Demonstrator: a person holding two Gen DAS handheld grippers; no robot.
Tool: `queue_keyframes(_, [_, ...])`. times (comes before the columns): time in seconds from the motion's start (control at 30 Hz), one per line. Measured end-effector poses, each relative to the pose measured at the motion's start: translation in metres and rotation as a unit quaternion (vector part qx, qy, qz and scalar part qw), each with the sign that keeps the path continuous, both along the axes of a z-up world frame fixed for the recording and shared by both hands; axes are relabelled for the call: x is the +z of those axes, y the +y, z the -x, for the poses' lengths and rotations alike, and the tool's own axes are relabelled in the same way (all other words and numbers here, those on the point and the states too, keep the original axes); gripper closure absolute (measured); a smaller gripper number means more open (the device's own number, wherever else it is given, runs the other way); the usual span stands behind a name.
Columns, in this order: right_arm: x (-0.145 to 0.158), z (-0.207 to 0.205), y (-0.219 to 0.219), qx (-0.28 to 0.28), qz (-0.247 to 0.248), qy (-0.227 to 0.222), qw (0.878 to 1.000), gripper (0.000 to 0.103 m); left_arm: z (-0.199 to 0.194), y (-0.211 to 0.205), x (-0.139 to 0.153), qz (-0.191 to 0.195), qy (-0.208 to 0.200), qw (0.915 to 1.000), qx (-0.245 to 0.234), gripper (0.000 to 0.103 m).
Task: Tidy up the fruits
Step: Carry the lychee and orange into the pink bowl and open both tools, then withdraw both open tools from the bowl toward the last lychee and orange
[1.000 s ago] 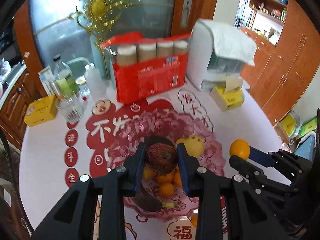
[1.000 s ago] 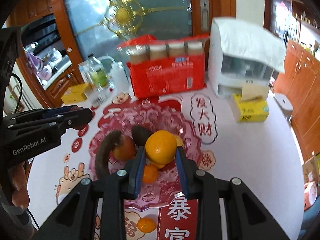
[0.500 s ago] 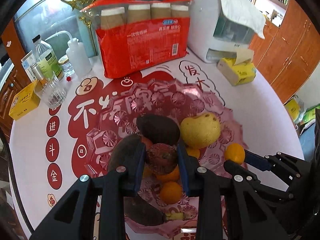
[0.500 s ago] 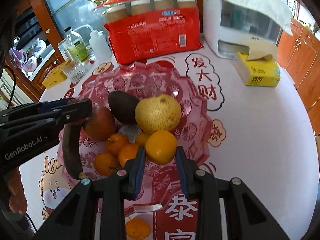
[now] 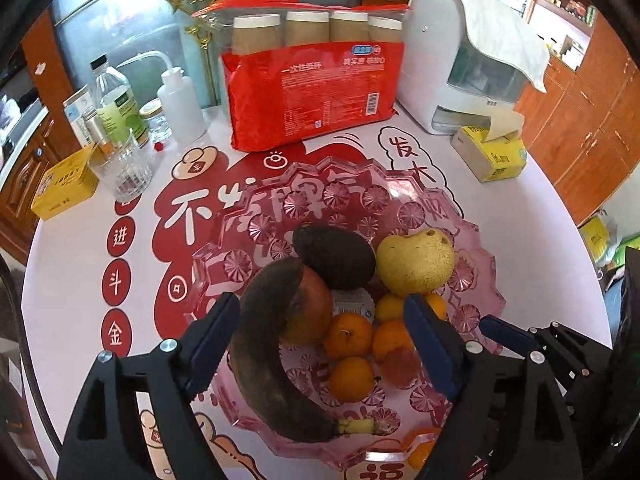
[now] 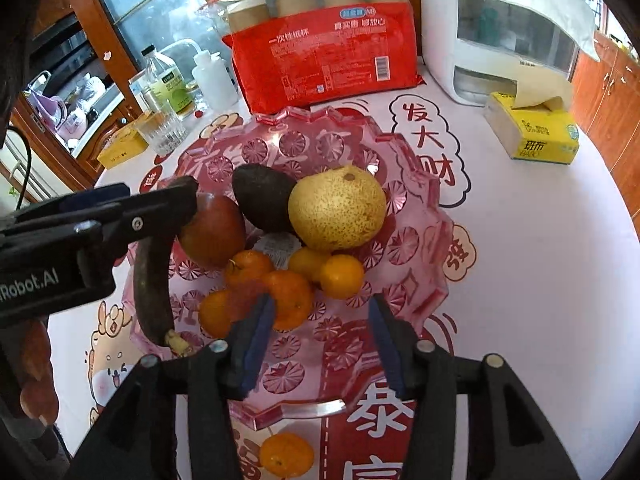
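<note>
Both tongs just opening, empty, over fruit bowl (image 5: 476,240).

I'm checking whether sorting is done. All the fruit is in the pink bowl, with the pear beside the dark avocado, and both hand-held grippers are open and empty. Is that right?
Not all of it. One orange lies on the table outside the pink bowl, as the right wrist view shows. The rest holds: the pear sits beside the avocado, and the left hand-held gripper and right hand-held gripper are open and empty.
</note>
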State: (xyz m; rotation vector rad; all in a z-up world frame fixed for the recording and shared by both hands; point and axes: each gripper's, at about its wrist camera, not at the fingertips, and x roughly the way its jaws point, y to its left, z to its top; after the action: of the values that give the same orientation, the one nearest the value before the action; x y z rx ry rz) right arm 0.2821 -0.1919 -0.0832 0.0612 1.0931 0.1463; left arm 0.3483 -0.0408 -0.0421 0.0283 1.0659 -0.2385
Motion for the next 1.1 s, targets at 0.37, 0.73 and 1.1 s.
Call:
queue_keyframes(0.37, [0.023, 0.018, -0.005, 0.0, 0.001, -0.025, 1.0, 0.053, 0.023, 0.012, 0.022, 0.005, -0.011, 0.9995, 0.028, 0.017])
queue_keyframes(0.73, [0.056, 0.047, -0.01, 0.006, 0.004, -0.059, 0.998, 0.053, 0.061, 0.008, 0.061, 0.001, -0.047, 0.9985, 0.029, 0.016])
queue_keyframes(1.1, [0.094, 0.082, -0.013, 0.026, 0.005, -0.096, 0.995, 0.053, 0.109, 0.013, 0.111, 0.012, -0.092, 0.9949, 0.041, 0.012])
